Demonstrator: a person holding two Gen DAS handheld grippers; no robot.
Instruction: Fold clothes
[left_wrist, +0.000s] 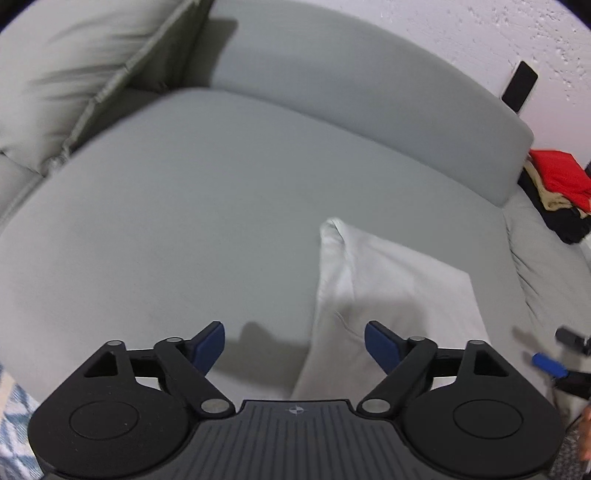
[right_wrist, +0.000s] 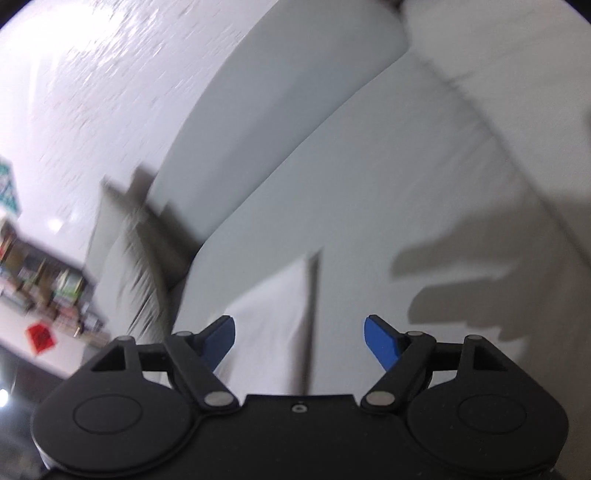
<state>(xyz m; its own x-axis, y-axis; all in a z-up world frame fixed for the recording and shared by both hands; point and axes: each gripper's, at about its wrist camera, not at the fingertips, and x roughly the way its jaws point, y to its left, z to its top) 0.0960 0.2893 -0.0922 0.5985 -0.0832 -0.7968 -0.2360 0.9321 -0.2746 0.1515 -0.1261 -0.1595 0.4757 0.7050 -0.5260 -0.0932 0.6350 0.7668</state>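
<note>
Both tongs, left and right, released above white folded cloth; grey sofa seat bare leftward.

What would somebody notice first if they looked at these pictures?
Probably the folded white cloth lying on the big grey sofa seat, just ahead of the open left gripper. Next, the bright red garment topping a clothes pile at the far right, and the dark phone leaning on the wall behind the backrest.

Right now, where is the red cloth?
In the left wrist view, the red cloth sits at the far right edge, on top of a dark clothes pile, just past the end of the grey sofa back cushion.
</note>
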